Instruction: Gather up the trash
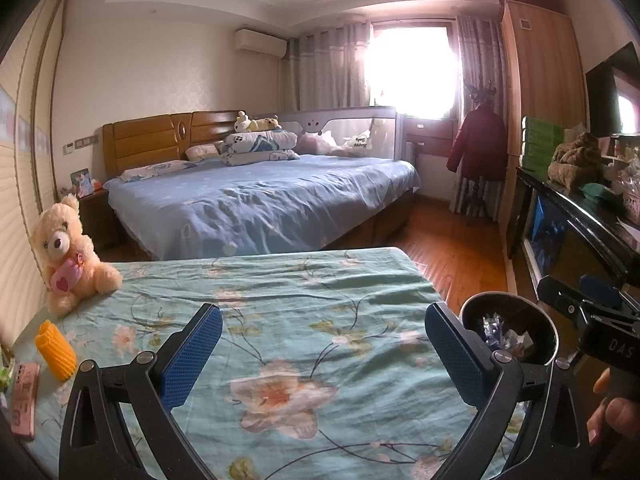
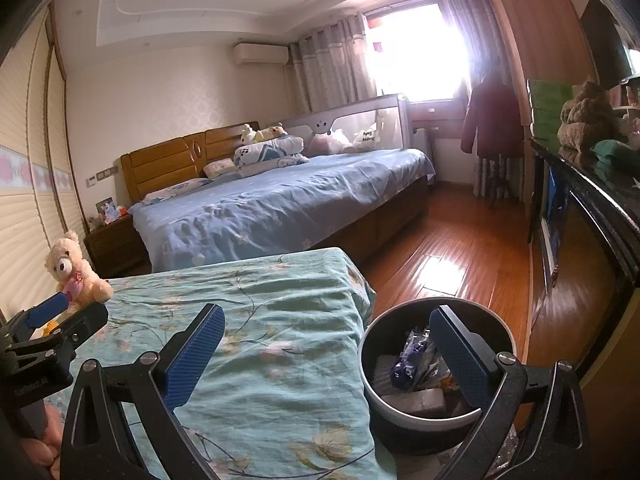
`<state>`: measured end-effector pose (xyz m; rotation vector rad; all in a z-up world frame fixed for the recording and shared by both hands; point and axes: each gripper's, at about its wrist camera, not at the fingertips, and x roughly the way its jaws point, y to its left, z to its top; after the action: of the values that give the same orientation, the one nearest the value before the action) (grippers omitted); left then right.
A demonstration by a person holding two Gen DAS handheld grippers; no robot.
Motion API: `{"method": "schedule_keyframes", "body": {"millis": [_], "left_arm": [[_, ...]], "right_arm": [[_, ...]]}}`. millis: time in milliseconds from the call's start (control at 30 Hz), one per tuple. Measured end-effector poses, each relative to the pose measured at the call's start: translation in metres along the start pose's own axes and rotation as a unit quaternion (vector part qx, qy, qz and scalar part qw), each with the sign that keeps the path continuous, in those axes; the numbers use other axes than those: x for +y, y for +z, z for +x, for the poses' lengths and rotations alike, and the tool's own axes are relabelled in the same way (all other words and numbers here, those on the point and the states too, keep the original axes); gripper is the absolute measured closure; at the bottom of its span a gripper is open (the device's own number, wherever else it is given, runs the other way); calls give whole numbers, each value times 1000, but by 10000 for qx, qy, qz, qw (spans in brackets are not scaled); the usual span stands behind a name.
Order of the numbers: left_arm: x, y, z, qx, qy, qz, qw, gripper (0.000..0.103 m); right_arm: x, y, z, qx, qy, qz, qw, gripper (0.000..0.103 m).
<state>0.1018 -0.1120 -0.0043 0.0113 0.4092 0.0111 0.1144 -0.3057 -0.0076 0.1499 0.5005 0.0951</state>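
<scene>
A round dark bin (image 2: 436, 420) stands on the floor at the right edge of the small bed with the teal flowered sheet (image 2: 256, 320). It holds crumpled wrappers (image 2: 416, 360) and a pale block. The bin also shows in the left wrist view (image 1: 508, 332). My left gripper (image 1: 324, 352) is open and empty above the teal sheet (image 1: 280, 320). My right gripper (image 2: 328, 356) is open and empty, its left finger over the sheet's edge and its right finger over the bin. An orange corrugated piece (image 1: 56, 350) lies on the sheet at the left.
A cream teddy bear (image 1: 68, 254) sits at the sheet's far left by the wall. A pink phone (image 1: 25, 398) lies near the orange piece. A big bed with a blue cover (image 1: 260, 200) stands beyond. A dark cabinet (image 2: 592, 216) with clutter lines the right wall. Wooden floor (image 2: 448, 248) lies between.
</scene>
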Motion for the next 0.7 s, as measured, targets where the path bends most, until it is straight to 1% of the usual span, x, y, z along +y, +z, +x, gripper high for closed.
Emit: {"method": "schedule_keyframes", "body": {"millis": [133, 700], "left_arm": [[-2, -1, -3, -78, 39, 83, 9999, 1], [-2, -4, -5, -111, 14, 86, 9999, 1]], "right_arm": [[2, 0, -1, 6, 13, -10, 10000, 0], [4, 2, -3, 8, 35, 3, 10000, 0]]}}
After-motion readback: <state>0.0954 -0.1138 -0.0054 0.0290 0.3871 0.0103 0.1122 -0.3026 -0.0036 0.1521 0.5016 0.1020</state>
